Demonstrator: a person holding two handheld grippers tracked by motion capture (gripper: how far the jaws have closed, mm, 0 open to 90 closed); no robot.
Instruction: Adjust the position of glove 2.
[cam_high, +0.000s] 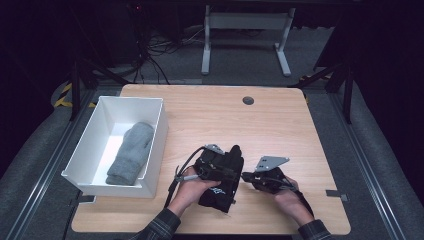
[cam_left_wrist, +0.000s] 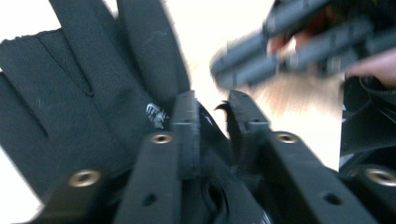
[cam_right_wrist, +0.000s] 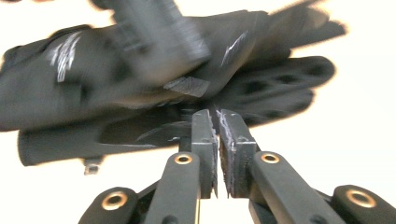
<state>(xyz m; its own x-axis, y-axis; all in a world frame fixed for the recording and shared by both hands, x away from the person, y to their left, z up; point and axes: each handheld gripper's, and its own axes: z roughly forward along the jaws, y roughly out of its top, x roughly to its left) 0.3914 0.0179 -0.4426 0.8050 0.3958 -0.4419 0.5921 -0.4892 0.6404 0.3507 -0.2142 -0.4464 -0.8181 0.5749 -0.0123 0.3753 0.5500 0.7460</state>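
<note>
While black glove (cam_high: 221, 181) is held right of white bin (cam_high: 156, 145), grey mitten (cam_high: 131, 153) is seen inside bin. Left gripper (cam_left_wrist: 211, 103) jaws parted beside glove; right gripper (cam_right_wrist: 215, 116) jaws nearly closed at glove edge, grip unclear.

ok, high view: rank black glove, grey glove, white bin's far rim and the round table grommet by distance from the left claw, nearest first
1. black glove, right at the left claw, near the table's front edge.
2. grey glove, to the left, lying inside the white bin.
3. white bin's far rim, left and farther back. The round table grommet, straight back near the far edge, looks about as far; too close to call.
</note>
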